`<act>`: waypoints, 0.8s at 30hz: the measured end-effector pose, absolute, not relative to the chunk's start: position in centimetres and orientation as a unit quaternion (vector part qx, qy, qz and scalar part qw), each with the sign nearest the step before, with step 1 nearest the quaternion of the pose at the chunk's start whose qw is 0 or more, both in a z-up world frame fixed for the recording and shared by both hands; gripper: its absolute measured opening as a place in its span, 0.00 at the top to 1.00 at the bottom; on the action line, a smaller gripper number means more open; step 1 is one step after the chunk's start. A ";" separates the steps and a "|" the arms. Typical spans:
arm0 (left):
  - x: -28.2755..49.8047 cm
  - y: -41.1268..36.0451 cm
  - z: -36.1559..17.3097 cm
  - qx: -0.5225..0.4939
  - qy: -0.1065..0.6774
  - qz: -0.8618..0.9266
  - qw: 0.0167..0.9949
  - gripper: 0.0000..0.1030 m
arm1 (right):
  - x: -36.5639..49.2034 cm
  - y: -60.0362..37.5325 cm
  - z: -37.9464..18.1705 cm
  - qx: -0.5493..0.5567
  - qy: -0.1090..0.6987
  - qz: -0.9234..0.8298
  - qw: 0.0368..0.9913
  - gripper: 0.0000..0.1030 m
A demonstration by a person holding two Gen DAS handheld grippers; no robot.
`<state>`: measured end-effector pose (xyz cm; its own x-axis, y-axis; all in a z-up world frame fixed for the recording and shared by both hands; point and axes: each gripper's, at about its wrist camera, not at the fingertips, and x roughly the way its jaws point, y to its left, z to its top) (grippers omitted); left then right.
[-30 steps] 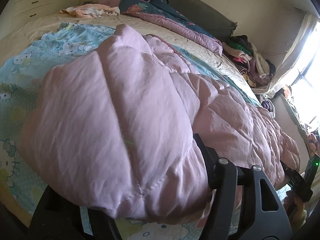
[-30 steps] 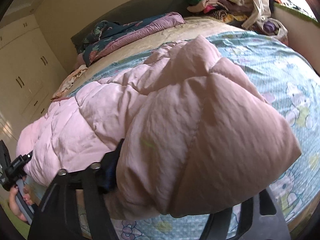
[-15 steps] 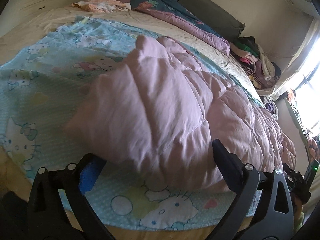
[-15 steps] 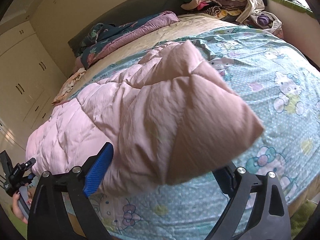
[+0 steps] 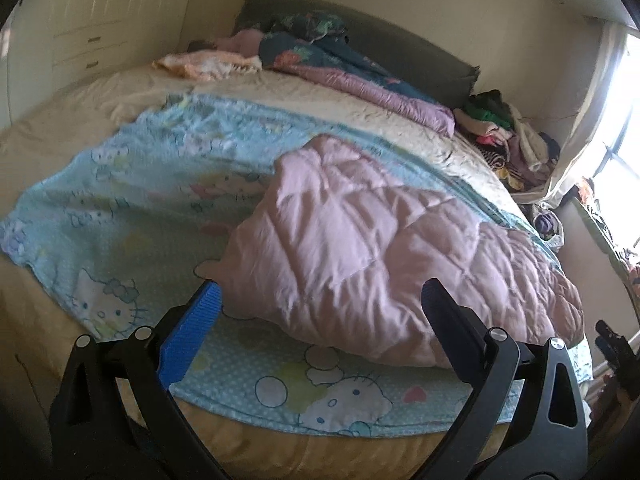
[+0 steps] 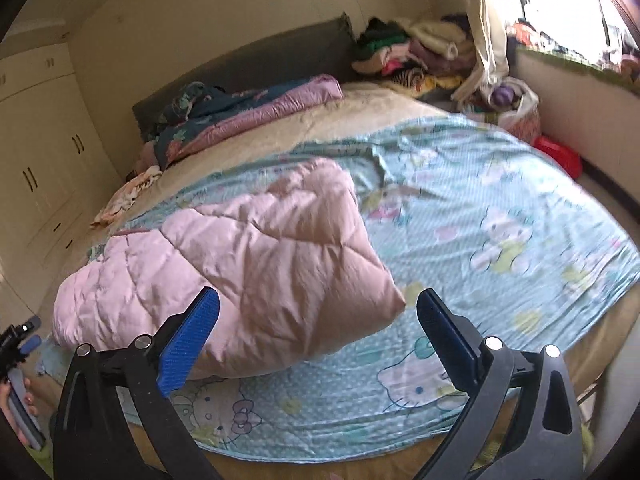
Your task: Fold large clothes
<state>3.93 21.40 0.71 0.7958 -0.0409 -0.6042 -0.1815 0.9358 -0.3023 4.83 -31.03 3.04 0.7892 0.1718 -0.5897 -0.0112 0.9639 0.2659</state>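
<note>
The pink quilt (image 5: 384, 248) lies folded on the blue sheet (image 5: 132, 208), near its front edge. Left gripper (image 5: 320, 304) spread wide, empty. Right gripper (image 6: 318, 308) opening, pads clear of the quilt; bare sheet lies right of the quilt.

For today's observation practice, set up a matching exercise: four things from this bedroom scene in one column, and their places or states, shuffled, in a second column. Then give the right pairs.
Things:
1. pink quilted puffy coat
2. light blue cartoon-cat sheet
3. heap of mixed clothes
4. left gripper

Places or states:
A. piled in the corner by the window
B. open, holding nothing
C. spread flat across the bed
D. lying folded on the sheet

Pairs: 1-D, 2-C, 3-A, 4-B
</note>
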 end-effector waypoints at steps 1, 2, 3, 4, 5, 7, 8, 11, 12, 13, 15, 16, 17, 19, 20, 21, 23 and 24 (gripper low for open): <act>3.6 21.2 1.1 -0.173 0.311 0.038 0.934 0.09 | 4.5 -30.8 3.6 0.120 0.316 0.051 0.940 0.04; 3.2 21.0 1.6 -0.171 0.305 0.037 0.936 0.09 | 4.0 -30.4 4.3 0.112 0.307 0.054 0.943 0.04; 3.0 20.8 2.0 -0.169 0.302 0.036 0.937 0.09 | 3.7 -30.3 4.6 0.108 0.303 0.057 0.945 0.04; 2.8 20.7 2.4 -0.168 0.299 0.038 0.938 0.09 | 3.4 -30.0 5.1 0.102 0.298 0.060 0.947 0.04; 2.5 20.4 2.9 -0.166 0.296 0.039 0.940 0.09 | 3.1 -29.5 5.7 0.094 0.292 0.064 0.950 0.04; 2.1 19.8 3.6 -0.161 0.288 0.041 0.943 0.09 | 2.1 -28.8 6.6 0.080 0.278 0.071 0.955 0.04; 2.0 19.6 3.8 -0.159 0.286 0.041 0.944 0.09 | 1.8 -28.5 6.9 0.076 0.273 0.073 0.956 0.04; 1.3 18.5 4.7 -0.156 0.277 0.030 0.948 0.09 | 0.6 -27.3 8.2 0.065 0.259 0.087 0.960 0.04; 1.1 18.1 4.8 -0.153 0.275 0.027 0.949 0.09 | 0.3 -27.0 8.6 0.060 0.255 0.091 0.961 0.04; 1.0 17.6 4.9 -0.150 0.273 0.024 0.950 0.09 | -0.1 -26.5 9.0 0.054 0.250 0.097 0.962 0.04; 0.7 16.8 5.0 -0.147 0.272 0.020 0.951 0.09 | -0.7 -25.7 9.5 0.044 0.242 0.105 0.964 0.04; 0.6 16.3 5.0 -0.145 0.272 0.017 0.951 0.09 | -1.1 -25.2 9.8 0.038 0.238 0.110 0.964 0.04; 0.5 15.9 5.0 -0.143 0.272 0.015 0.951 0.09 | -1.4 -24.8 9.9 0.033 0.236 0.113 0.965 0.04; 0.2 15.1 4.8 -0.142 0.270 0.013 0.952 0.09 | -1.9 -24.1 10.1 0.026 0.233 0.122 0.964 0.04; 0.1 14.5 4.6 -0.139 0.269 0.010 0.953 0.09 | -2.3 -23.6 10.1 0.020 0.232 0.125 0.964 0.04; 0.1 14.1 4.5 -0.137 0.271 0.007 0.953 0.09 | -2.5 -23.2 10.1 0.015 0.232 0.128 0.964 0.04; 0.0 13.1 4.0 -0.129 0.279 -0.001 0.952 0.09 | -2.9 -22.6 10.0 0.009 0.234 0.133 0.963 0.04; 0.0 12.6 3.8 -0.125 0.282 -0.003 0.951 0.09 | -3.1 -22.4 9.9 0.004 0.235 0.135 0.963 0.04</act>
